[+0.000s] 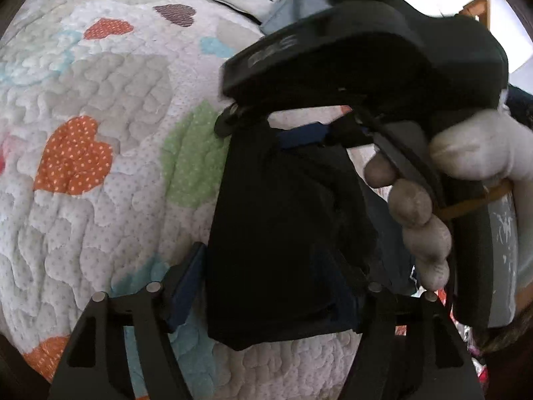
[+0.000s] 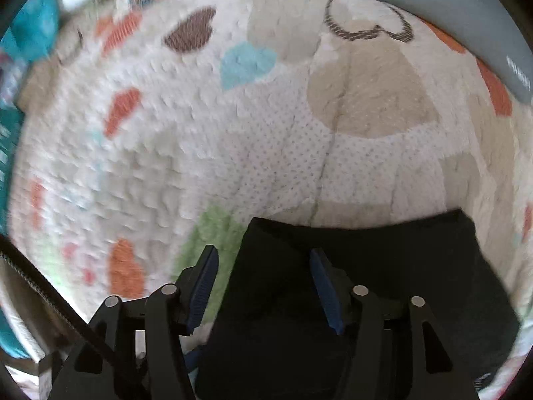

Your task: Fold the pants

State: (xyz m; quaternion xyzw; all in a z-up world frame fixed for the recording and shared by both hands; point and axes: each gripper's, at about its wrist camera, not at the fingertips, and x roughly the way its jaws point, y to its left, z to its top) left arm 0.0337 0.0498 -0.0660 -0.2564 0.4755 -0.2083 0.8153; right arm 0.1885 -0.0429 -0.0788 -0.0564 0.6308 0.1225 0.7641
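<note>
One pair of black cloth pants (image 1: pixel 279 233) lies folded on a white quilt with coloured hearts (image 1: pixel 100 133). There are two black claws. The left claw (image 1: pixel 276 286) has the pants between its blue pads; whether it squeezes them, I cannot tell. The right claw (image 2: pixel 263 286) hangs apart over the pants, gripping nothing. Its grey writing is too blurred to read.
</note>
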